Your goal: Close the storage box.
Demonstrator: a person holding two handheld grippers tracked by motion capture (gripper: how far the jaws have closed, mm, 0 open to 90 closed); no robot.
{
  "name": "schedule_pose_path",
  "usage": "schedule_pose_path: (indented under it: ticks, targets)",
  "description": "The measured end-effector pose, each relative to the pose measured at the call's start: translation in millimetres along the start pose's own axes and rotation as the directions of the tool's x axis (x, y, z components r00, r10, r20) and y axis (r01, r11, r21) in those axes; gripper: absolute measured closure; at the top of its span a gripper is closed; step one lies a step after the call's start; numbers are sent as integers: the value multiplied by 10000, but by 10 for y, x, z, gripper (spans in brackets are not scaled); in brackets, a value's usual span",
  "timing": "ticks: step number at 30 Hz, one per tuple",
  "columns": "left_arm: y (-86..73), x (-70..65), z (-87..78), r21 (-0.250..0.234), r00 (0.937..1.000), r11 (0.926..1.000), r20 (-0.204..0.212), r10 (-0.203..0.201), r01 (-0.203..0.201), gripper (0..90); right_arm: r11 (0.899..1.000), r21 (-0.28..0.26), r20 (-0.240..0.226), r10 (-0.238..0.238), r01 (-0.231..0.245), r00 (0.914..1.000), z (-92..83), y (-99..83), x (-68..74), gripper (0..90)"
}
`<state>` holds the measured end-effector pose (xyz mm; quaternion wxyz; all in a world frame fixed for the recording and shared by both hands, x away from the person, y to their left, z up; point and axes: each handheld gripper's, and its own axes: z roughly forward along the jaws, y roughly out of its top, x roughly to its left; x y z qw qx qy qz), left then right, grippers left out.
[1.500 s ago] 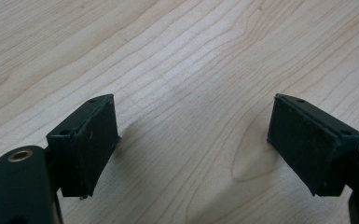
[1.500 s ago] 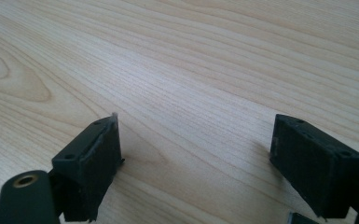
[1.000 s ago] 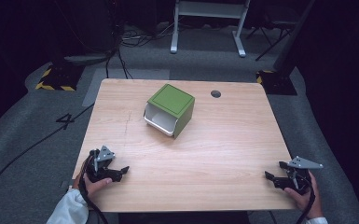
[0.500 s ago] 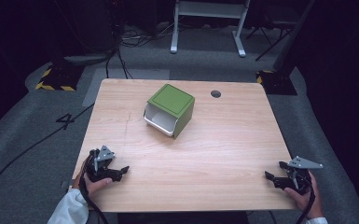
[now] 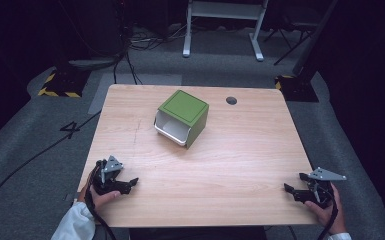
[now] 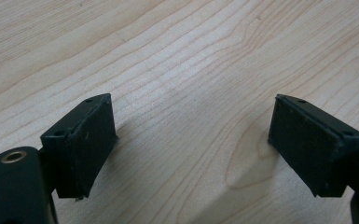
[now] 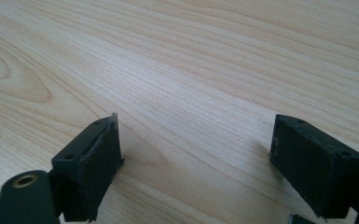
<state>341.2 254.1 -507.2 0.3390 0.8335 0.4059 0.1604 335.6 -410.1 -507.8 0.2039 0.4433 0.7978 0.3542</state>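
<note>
Down at the bottom of the high view, two hands rest on a wooden worktop [image 5: 240,150]. At the lower left, the left hand [image 5: 100,196] holds the left gripper [image 5: 130,182], and its tip points toward the right side of the picture. At the lower right, the right hand [image 5: 325,210] holds the right gripper [image 5: 289,189], and its tip points toward the left side. The two grippers are well apart, one near each bottom corner of the worktop. A green box [image 5: 182,117] sits in the upper middle of the picture, far from both grippers. It lies tipped on its side, so its green bottom faces up and its white open side faces the lower left. A small dark round hole [image 5: 231,100] is in the worktop just to the upper right of the box. In the left gripper view, the two black jaws are spread apart with bare wood between them, and they pinch nothing. In the right gripper view, the jaws are also spread apart over bare wood, with nothing between them. White sleeves show at the bottom edge by both hands. Grey floor [image 5: 40,130] with black cables lies around the worktop.
</note>
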Motion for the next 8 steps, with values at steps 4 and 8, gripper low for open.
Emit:
schedule_pose_path:
  ticks: [4, 8]
  targets:
    - [4, 1, 4, 14, 10000, 10000, -26, -30, 30, 150, 10000, 0, 2, -2, 2, 10000, 0, 0, 0, 162]
    - [8, -3, 8, 14, 9999, 9999, -70, -105, 105, 149, 10000, 0, 2, -2, 2, 10000, 0, 0, 0, 162]
